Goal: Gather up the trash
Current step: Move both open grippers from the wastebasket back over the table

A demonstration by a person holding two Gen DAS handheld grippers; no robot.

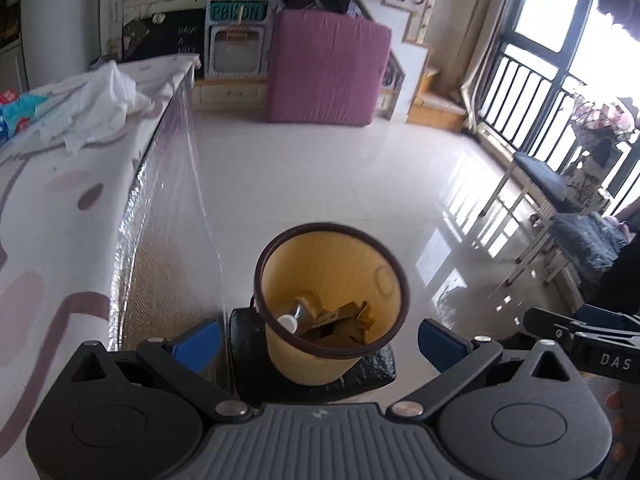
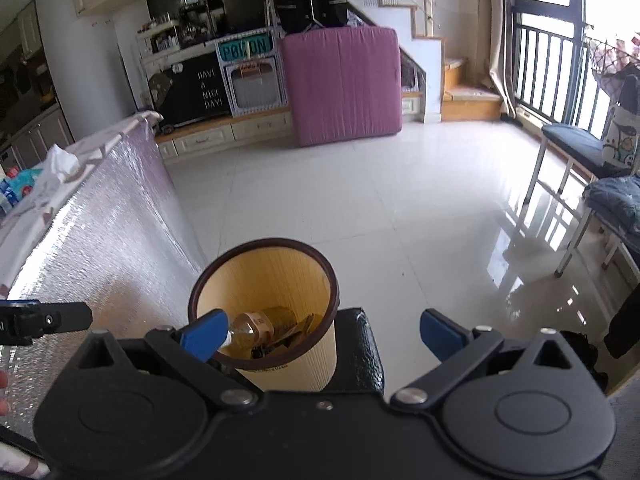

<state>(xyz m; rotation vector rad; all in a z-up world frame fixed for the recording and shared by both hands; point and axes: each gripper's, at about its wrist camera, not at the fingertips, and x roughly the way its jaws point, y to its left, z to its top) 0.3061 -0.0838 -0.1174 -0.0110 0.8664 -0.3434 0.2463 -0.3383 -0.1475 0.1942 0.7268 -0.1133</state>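
Observation:
A yellow waste bin (image 1: 308,360) with a dark brown rim stands on a black stool (image 1: 376,368) beside the table; it also shows in the right wrist view (image 2: 292,356). Inside it lie a plastic bottle (image 1: 298,316) with a white cap and brown cardboard scraps (image 1: 344,320); the bottle (image 2: 256,326) shows in the right wrist view too. My left gripper (image 1: 320,342) is open and empty above the bin. My right gripper (image 2: 322,334) is open and empty above the bin. A white crumpled plastic bag (image 1: 100,108) lies on the table.
The table (image 1: 48,208) with a patterned cloth and silvery side flap stands at the left. A blue tissue pack (image 1: 16,116) lies on it. A pink mattress (image 1: 324,68) leans at the back. Chairs (image 2: 580,160) stand by the window at right.

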